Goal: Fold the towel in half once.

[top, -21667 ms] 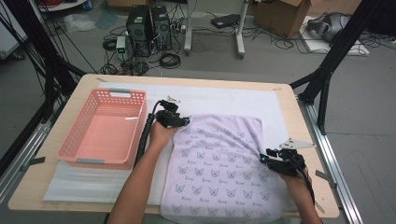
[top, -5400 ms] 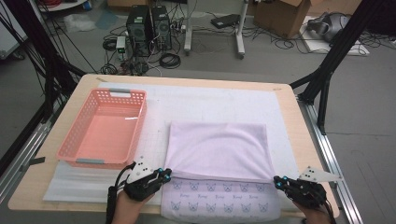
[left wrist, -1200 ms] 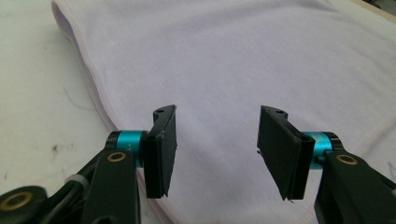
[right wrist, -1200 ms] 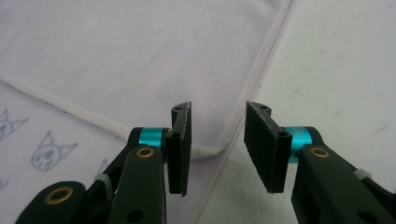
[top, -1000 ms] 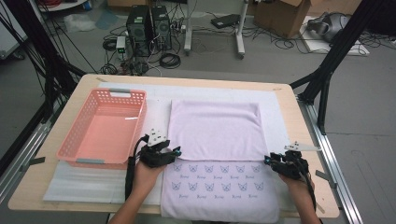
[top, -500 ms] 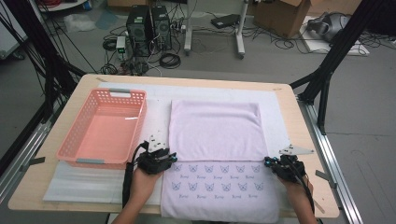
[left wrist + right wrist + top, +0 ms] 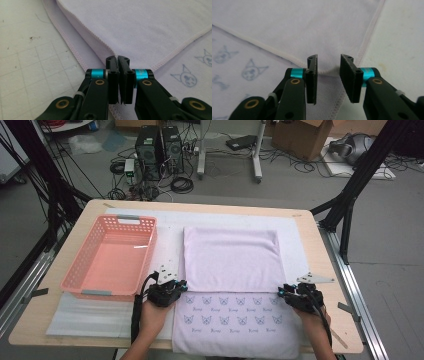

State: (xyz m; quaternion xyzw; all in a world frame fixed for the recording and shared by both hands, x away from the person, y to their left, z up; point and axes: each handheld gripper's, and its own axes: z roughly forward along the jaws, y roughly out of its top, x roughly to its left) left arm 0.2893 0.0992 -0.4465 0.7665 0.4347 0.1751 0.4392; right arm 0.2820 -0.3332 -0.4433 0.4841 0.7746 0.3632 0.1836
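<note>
Watching from my end: in the high view the towel (image 7: 231,270) lies on the white mat (image 7: 170,227) in the middle of the table (image 7: 330,270), its far half folded over so the plain side is up, while the near strip shows the little cat prints. The pink basket (image 7: 75,275) sits to its left, just beside it. My left gripper (image 7: 170,289) is at the left end of the fold edge and my right gripper (image 7: 295,296) at the right end, both on the near side. From up there I can't tell what the jaws are doing, they're just dark blobs. The gripper views sort that out. In the left gripper view the left gripper (image 7: 117,62) has its jaws pressed together, having just been closing, and the tips sit right at the hem of the folded layer, so it looks like it's pinching the towel (image 7: 150,27) edge there. In the right gripper view the right gripper (image 7: 328,63) has its jaws spread a bit, having just been opening, with a small hump of the towel (image 7: 287,22) hem between them, pads not pressing on it. That view also shows the stitched corner and bare mat (image 7: 402,37) to the right, which the high view blurs out.
</note>
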